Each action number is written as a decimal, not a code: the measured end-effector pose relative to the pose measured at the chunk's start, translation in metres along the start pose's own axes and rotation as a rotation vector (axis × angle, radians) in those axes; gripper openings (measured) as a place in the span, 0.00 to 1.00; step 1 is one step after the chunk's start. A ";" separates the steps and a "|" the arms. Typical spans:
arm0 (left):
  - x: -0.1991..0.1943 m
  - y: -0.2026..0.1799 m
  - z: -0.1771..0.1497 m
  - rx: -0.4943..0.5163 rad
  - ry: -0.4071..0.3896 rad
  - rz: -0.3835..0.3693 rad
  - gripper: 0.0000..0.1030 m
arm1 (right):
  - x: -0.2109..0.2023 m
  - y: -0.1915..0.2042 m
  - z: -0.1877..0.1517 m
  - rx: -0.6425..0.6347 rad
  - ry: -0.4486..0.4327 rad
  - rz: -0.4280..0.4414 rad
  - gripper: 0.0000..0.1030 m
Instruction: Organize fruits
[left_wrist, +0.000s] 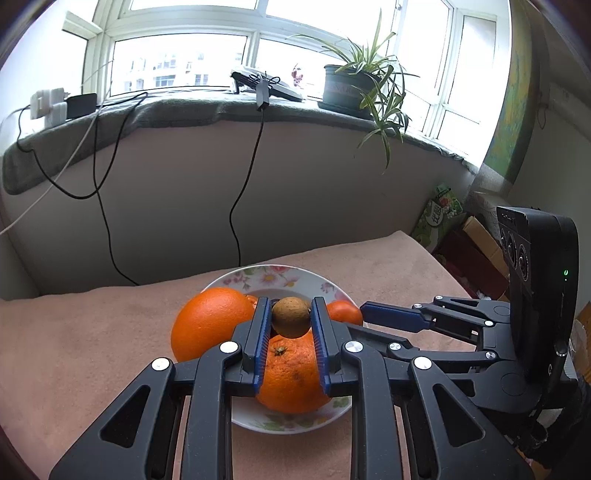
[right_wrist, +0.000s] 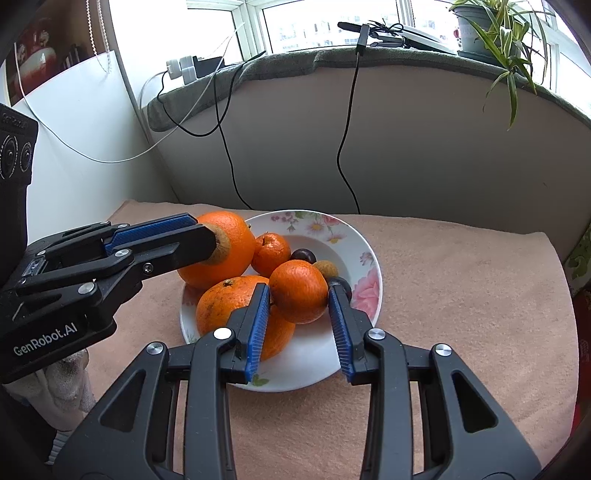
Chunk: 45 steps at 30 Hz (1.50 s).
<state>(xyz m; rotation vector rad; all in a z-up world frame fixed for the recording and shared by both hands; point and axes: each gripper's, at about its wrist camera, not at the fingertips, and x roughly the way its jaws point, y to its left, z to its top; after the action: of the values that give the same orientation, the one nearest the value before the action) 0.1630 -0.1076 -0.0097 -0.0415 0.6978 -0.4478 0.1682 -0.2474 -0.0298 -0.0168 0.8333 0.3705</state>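
left tongs (left_wrist: 288, 317): pinching a small brown fruit (left_wrist: 291, 316) between the blue pads, held up over the plate.
right tongs (right_wrist: 298, 295): pinching a small orange (right_wrist: 299, 291), one blue pad on each side of it, held over the near part of the plate.
plate (right_wrist: 364, 254): white with pink flowers on it, sitting on the desk right under both tongs.
fruit on the plate: a spotty orange (right_wrist: 221, 301) at the near left, touching the big orange (right_wrist: 221, 254) behind it, which hangs over the plate's left edge. a little orange (right_wrist: 271, 254) sits in the middle. a dark round fruit (right_wrist: 303, 254) and a pale brown one (right_wrist: 328, 268) lie just behind the small orange. another dark fruit (right_wrist: 341, 284) peeks out by the right pad.
desk (right_wrist: 461, 295): covered with a soft pink cloth.
wall behind: pale, with black cords (right_wrist: 345, 147) hanging down it.
window sill (right_wrist: 295, 61): under a grey cloth, with white plugs (right_wrist: 181, 66) on it at the left and a flat gadget in the middle.
plant (left_wrist: 369, 85): green and leafy in a dark pot, on the right end of the sill.
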 end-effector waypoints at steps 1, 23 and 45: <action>0.000 0.000 0.001 0.000 -0.001 0.001 0.20 | 0.000 0.000 0.000 -0.001 0.000 0.004 0.34; -0.050 0.002 -0.011 -0.021 -0.068 0.040 0.56 | -0.047 0.017 -0.017 0.000 -0.095 -0.009 0.68; -0.080 -0.008 -0.036 -0.042 -0.081 0.128 0.77 | -0.098 0.027 -0.038 0.015 -0.203 -0.095 0.98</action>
<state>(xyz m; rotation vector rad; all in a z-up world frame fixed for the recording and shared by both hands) 0.0836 -0.0784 0.0131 -0.0544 0.6261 -0.3069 0.0716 -0.2594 0.0190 -0.0047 0.6325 0.2718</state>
